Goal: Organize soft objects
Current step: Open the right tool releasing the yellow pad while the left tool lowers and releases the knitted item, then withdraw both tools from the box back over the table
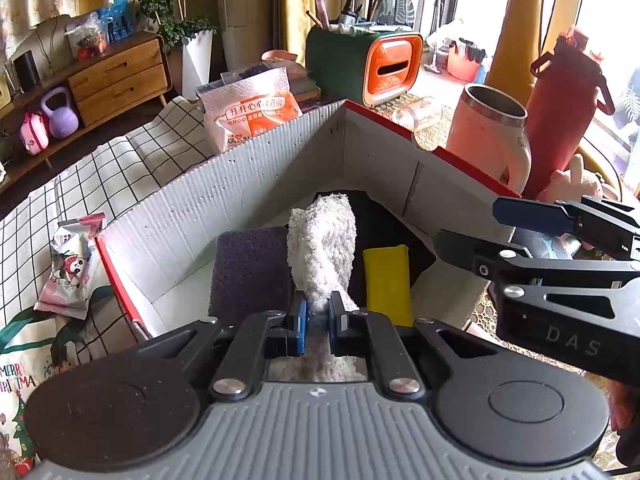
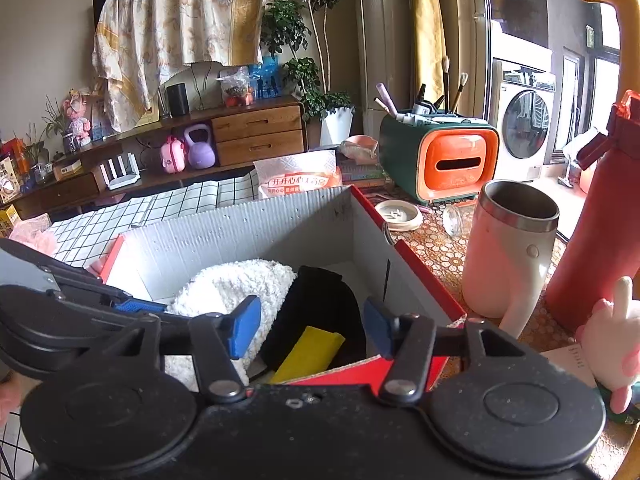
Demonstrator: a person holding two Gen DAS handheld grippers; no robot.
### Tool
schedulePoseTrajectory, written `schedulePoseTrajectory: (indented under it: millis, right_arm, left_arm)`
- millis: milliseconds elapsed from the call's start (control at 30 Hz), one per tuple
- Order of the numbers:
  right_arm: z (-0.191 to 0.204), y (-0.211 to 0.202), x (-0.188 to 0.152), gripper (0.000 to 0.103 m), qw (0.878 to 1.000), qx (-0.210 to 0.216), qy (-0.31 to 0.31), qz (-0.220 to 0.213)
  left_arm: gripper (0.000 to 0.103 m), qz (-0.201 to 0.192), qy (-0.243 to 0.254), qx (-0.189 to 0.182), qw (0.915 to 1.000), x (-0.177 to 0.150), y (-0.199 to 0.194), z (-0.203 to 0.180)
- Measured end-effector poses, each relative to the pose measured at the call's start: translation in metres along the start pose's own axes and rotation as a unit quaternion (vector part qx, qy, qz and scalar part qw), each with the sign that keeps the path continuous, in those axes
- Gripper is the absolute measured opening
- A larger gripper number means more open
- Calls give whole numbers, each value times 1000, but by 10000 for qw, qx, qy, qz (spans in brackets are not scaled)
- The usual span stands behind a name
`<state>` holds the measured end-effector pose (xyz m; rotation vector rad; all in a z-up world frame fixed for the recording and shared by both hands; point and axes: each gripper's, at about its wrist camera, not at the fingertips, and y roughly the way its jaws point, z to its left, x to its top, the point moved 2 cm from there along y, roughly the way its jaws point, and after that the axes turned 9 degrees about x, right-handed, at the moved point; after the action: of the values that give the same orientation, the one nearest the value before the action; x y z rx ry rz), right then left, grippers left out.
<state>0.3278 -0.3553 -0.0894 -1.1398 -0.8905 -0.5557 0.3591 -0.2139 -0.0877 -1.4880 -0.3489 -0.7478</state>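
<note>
A red-rimmed cardboard box with white inner walls stands in front of me. Inside it lie a dark purple pad, a black cloth and a yellow sponge. My left gripper is shut on a fluffy white towel, whose free end hangs into the box. My right gripper hovers over the box's near right corner with its blue pads apart and nothing pressed between them. It also enters the left wrist view from the right, right gripper.
Right of the box stand a pink steel-rimmed cup, a red bottle and a pink plush toy. Behind the box are a tissue pack and an orange-green organiser. A snack packet lies on the checked cloth to the left.
</note>
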Motion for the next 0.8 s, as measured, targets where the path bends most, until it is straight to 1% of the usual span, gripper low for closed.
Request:
schedulePoseTrajectory:
  millis: [167, 300, 367, 433, 467, 500, 533, 667, 733, 800]
  right_arm:
    - [7, -12, 3, 62, 10000, -22, -26, -73]
    - [13, -22, 5, 68, 9999, -15, -60, -119]
    - [15, -26, 6, 70, 9998, -36, -101, -148]
    - [17, -30, 6, 70, 9998, -55, -119, -152]
    - [19, -31, 5, 70, 9998, -58, -124, -149]
    - [20, -33, 5, 70, 9998, -60, -127, -144]
    - [21, -34, 5, 70, 9998, -59, -126, -134]
    - [28, -40, 6, 72, 9998, 17, -145, -106]
    - [34, -46, 7, 75, 9997, 48, -202, -112]
    - [39, -51, 7, 78, 9996, 100, -222, -125]
  left_arm:
    - [10, -129, -166, -97, 9997, -4, -16, 9]
    - [11, -144, -225, -122, 9996, -9, -23, 13]
    - [19, -103, -255, -86, 9996, -11, -23, 14]
    - [33, -106, -288, -124, 9995, -13, -25, 15]
    - [38, -129, -306, -147, 9993, -15, -27, 16]
    - [52, -170, -327, -172, 9992, -16, -30, 18]
    - [64, -217, -350, -189, 9990, -17, -33, 19]
    - [67, -453, -409, -137, 9980, -21, -53, 28]
    - [74, -567, -456, -71, 9973, -25, -63, 35]
    - [77, -684, -514, -26, 9963, -29, -73, 43]
